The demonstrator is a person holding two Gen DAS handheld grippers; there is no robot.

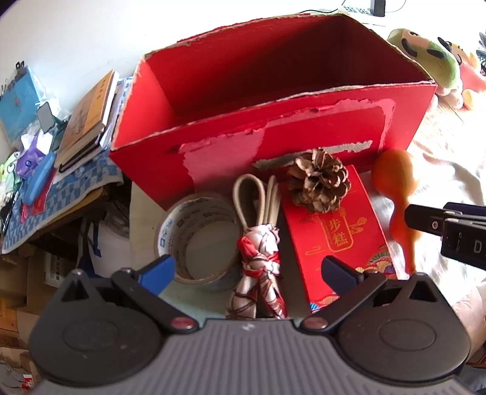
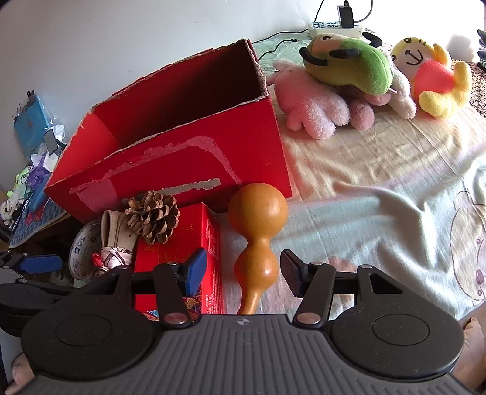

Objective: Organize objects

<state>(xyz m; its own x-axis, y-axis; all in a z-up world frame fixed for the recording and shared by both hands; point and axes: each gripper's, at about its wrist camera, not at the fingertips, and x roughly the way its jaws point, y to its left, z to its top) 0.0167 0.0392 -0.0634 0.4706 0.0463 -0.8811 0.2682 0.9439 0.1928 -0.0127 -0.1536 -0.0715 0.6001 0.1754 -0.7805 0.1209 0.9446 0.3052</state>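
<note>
A big open red cardboard box (image 1: 273, 127) (image 2: 170, 158) stands on the bed, empty inside. In front of it lie a tape roll (image 1: 197, 240), a folded umbrella with a beige loop (image 1: 261, 252), a small red gift box (image 1: 334, 231) (image 2: 179, 258) with a pine cone (image 1: 317, 180) (image 2: 152, 217) on top, and an orange gourd (image 1: 395, 194) (image 2: 258, 240). My left gripper (image 1: 247, 270) is open, its jaws either side of the umbrella. My right gripper (image 2: 243, 272) is open around the gourd's narrow waist, not touching.
Plush toys (image 2: 349, 76) lie at the back right on the bed sheet (image 2: 379, 188). Books (image 1: 88, 118) and small clutter sit on a blue checked cloth (image 1: 60, 194) to the left. A power strip (image 2: 334, 25) lies by the wall.
</note>
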